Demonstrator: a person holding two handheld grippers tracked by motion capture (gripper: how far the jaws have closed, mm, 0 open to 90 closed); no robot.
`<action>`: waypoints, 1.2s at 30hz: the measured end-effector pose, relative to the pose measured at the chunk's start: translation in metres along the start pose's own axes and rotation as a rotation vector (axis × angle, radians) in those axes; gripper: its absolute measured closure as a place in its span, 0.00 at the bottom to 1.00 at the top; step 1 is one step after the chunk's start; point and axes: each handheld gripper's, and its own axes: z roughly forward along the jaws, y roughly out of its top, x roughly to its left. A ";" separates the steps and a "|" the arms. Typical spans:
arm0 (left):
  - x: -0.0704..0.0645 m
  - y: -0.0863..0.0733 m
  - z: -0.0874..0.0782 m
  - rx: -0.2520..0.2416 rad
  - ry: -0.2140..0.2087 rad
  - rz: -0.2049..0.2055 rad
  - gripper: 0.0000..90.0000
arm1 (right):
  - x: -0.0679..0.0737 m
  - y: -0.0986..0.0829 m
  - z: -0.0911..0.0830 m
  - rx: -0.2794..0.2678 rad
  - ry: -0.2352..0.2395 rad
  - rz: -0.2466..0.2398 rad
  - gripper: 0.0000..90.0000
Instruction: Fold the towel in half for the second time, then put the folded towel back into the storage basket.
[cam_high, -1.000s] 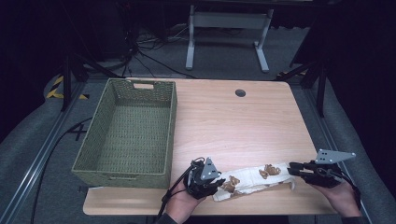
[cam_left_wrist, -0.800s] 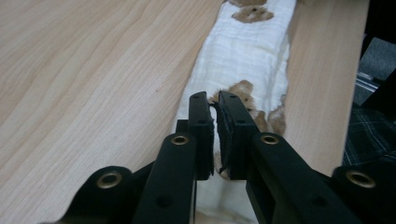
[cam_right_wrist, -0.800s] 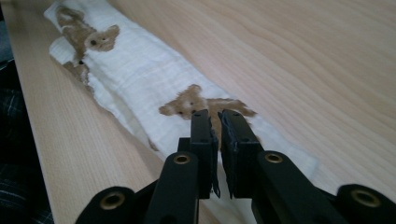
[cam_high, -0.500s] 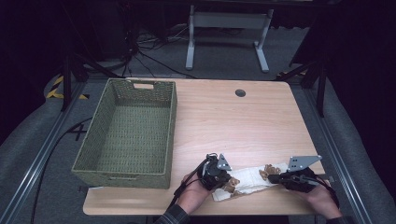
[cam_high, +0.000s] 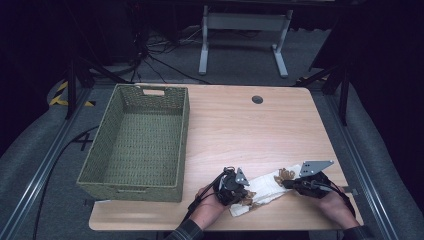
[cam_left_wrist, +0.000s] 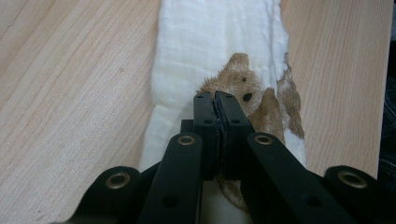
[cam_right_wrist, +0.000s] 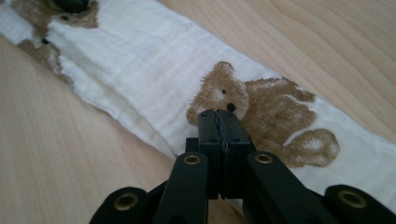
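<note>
Left hand-held gripper (cam_high: 239, 186) and right hand-held gripper (cam_high: 291, 183) pressed together, over opposite cloth (cam_high: 264, 188) ends

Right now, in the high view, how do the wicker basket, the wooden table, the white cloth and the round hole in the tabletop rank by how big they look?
1. Wooden table, largest.
2. Wicker basket.
3. White cloth with brown bear prints, folded into a narrow strip.
4. Round hole, smallest.

No two look alike enough to confuse.

No readable txt, labels, nos. or signs — cloth (cam_right_wrist: 154, 60) w/ bear prints only
</note>
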 end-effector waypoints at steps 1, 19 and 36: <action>0.000 0.000 0.000 0.003 0.002 0.005 0.98 | -0.002 0.002 0.001 0.000 -0.005 0.005 1.00; -0.015 0.002 0.006 -0.010 -0.043 0.028 0.98 | -0.027 0.032 0.030 -0.027 -0.038 0.034 1.00; -0.026 0.005 0.018 -0.059 -0.145 0.056 0.98 | -0.029 0.065 0.062 -0.053 0.013 -0.024 1.00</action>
